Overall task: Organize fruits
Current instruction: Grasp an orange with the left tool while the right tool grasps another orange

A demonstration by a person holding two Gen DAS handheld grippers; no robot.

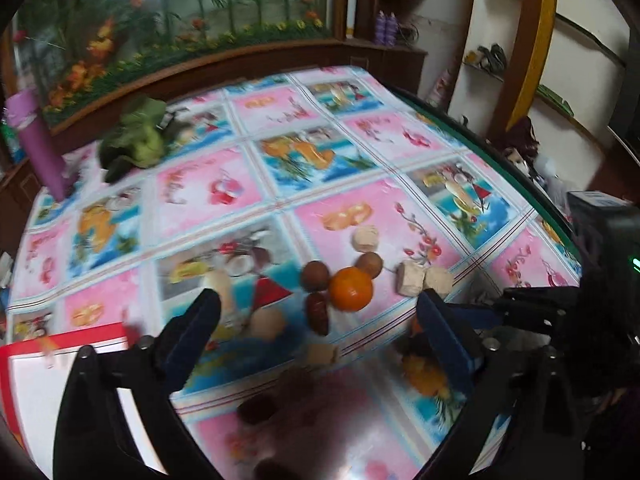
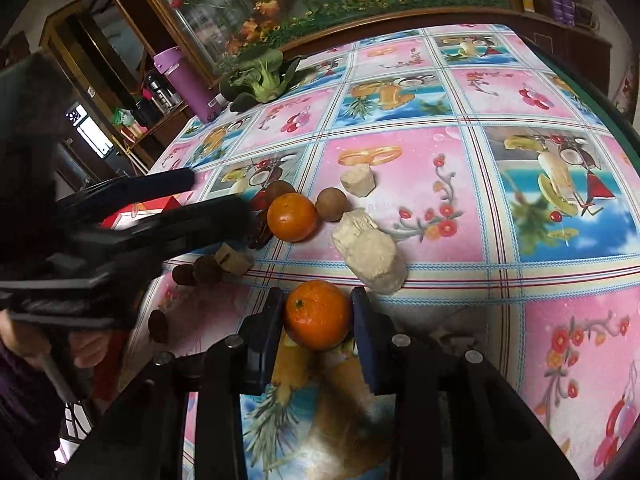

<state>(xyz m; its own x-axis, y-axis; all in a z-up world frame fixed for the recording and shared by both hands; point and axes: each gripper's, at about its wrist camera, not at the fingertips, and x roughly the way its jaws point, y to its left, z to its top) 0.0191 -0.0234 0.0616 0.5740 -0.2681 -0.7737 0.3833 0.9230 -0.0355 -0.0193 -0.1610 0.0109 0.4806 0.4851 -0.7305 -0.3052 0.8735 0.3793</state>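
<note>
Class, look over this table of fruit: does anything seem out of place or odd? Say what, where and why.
A leafy green vegetable lies at the table's far edge beside a purple bottle. It is no fruit and lies apart from the oranges, which are clustered near the claws.

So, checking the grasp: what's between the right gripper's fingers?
A tangerine, flanked closely by both fingers, clear in the right wrist view.

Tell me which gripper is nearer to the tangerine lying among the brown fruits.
Left. The left gripper is open, with that tangerine just ahead between its fingertips. The right gripper sits farther back, its pads against a second tangerine.
</note>
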